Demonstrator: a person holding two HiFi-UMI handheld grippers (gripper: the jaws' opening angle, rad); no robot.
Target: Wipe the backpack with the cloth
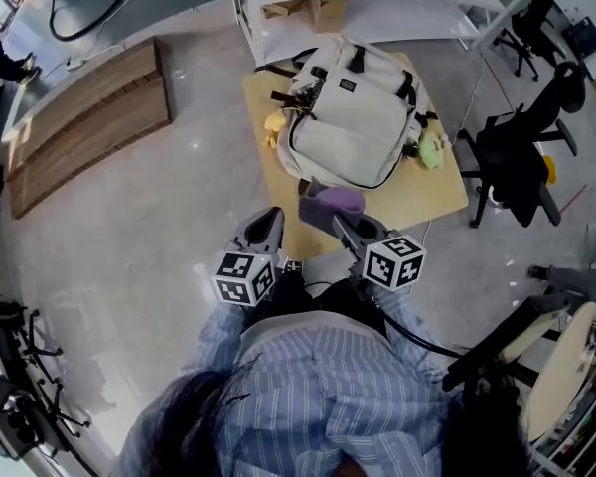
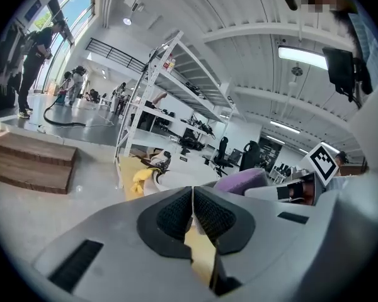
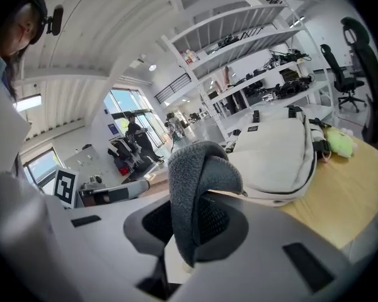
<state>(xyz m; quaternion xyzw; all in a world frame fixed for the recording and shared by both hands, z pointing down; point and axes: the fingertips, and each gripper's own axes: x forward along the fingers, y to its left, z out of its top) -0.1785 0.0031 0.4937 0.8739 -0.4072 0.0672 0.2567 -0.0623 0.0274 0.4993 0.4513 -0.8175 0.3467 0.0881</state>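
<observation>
Plainly, the right gripper (image 3: 190, 226) was clenched on the cloth (image 3: 198, 181), a folded wad that rose from between its jaws and curled over their tips. Ahead of that gripper and slightly to its right, the pale backpack (image 1: 353, 117) lay flat on the wooden table (image 1: 442, 197). Whether the cloth touched it could not be told. The left gripper (image 2: 193, 211) hung just to the left of the right gripper, its jaws pressed together with nothing between them. A yellow plush toy (image 1: 271, 124) sat against the backpack's left side and a green plush toy (image 1: 432, 150) against its right, both well ahead of the grippers.
</observation>
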